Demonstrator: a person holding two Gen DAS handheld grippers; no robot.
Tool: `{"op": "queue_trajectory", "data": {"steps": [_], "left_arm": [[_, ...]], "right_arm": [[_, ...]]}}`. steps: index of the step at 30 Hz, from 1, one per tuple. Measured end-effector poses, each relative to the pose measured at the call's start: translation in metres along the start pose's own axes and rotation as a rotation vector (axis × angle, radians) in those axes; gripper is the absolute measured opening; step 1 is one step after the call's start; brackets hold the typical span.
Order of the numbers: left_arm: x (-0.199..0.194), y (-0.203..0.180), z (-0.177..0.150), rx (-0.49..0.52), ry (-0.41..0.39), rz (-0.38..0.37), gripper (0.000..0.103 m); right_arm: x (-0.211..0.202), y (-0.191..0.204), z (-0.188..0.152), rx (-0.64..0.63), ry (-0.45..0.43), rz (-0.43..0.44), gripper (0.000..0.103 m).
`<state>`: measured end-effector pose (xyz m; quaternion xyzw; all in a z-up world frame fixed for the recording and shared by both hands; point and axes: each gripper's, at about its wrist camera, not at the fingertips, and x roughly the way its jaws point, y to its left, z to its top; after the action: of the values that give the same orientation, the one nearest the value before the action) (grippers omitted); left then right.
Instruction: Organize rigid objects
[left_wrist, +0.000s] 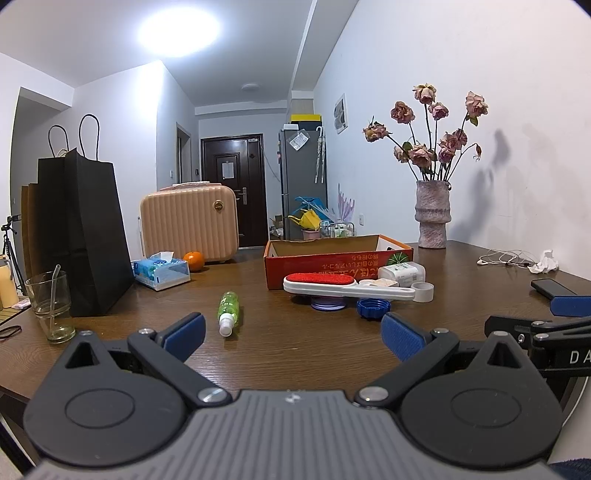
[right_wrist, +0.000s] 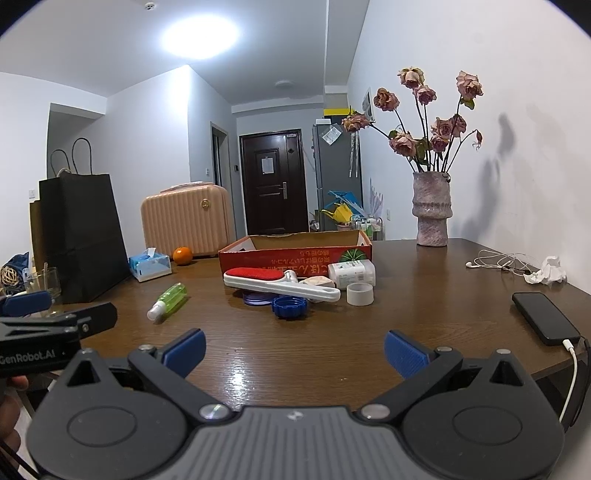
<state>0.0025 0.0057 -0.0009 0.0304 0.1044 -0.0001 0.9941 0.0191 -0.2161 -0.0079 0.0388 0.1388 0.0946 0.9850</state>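
Observation:
An open red cardboard box (left_wrist: 332, 264) (right_wrist: 280, 254) stands mid-table. In front of it lie a red-and-white lint brush (left_wrist: 332, 284) (right_wrist: 273, 280), a blue lid (left_wrist: 373, 308) (right_wrist: 290, 306), a white tape roll (left_wrist: 423, 291) (right_wrist: 360, 294), a white bottle (left_wrist: 402, 273) (right_wrist: 351, 273) and, to the left, a green spray bottle (left_wrist: 229, 312) (right_wrist: 168, 301). My left gripper (left_wrist: 291, 334) and right gripper (right_wrist: 293, 352) are both open and empty, hovering over the near table, short of the objects.
On the wooden table (left_wrist: 295, 350): black paper bag (left_wrist: 81, 236), drinking glass (left_wrist: 50, 304), tissue box (left_wrist: 160, 271), orange (left_wrist: 194, 260), pink case (left_wrist: 188, 221), flower vase (left_wrist: 432, 214), earphones (right_wrist: 498, 262), crumpled paper (right_wrist: 550, 271), charging phone (right_wrist: 545, 321).

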Motion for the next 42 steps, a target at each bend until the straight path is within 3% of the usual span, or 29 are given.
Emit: {"op": "queue_trajectory", "data": {"steps": [29, 36, 42], "left_arm": [[0.005, -0.001, -0.001, 0.001, 0.018, -0.014, 0.103], [0.038, 0.012, 0.001, -0.010, 0.032, 0.041, 0.103], [0.081, 0.028, 0.004, -0.047, 0.074, 0.093, 0.103]], "right_arm": [[0.001, 0.001, 0.000, -0.005, -0.004, -0.010, 0.103], [0.015, 0.001, 0.001, -0.013, 0.008, -0.001, 0.103], [0.053, -0.007, 0.007, 0.001, 0.032, -0.020, 0.103]]}}
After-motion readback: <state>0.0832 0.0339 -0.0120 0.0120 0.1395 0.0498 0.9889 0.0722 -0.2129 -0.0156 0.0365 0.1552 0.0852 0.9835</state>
